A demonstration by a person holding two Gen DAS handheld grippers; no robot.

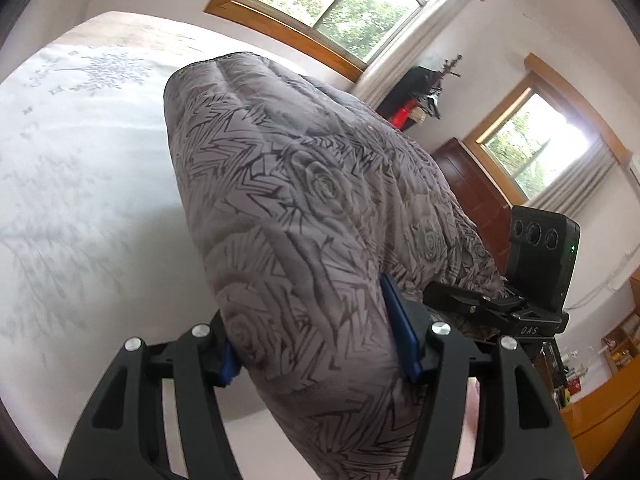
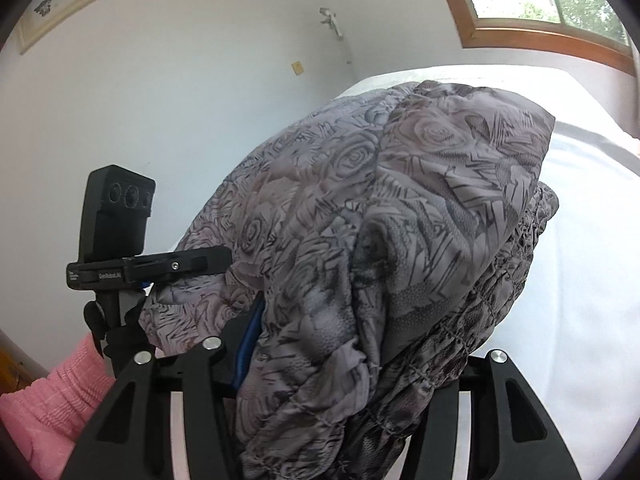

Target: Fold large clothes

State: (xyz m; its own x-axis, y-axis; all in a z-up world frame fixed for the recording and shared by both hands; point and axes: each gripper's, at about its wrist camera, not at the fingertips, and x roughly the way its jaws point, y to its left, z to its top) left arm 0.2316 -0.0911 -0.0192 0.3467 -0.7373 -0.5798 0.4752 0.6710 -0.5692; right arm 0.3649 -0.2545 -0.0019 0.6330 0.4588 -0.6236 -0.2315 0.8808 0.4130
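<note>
A large grey padded garment with a rose and zigzag print (image 1: pixel 304 184) is lifted above a white bed (image 1: pixel 80 168). My left gripper (image 1: pixel 320 344) is shut on a thick fold of it between its blue pads (image 1: pixel 400 320). In the right wrist view the same garment (image 2: pixel 400 220) bunches over my right gripper (image 2: pixel 344 344), which is shut on it; one blue pad (image 2: pixel 248 344) shows, the other is hidden by cloth. The right gripper's tracker (image 1: pixel 540 256) shows beyond the cloth in the left view.
The bed sheet (image 2: pixel 580 240) lies under and beyond the garment. Two wood-framed windows (image 1: pixel 360 4) and a dark wooden cabinet (image 1: pixel 472 184) stand behind. A pink knitted cloth (image 2: pixel 60 396) is at lower left. An orange wooden surface (image 1: pixel 600 420) is at right.
</note>
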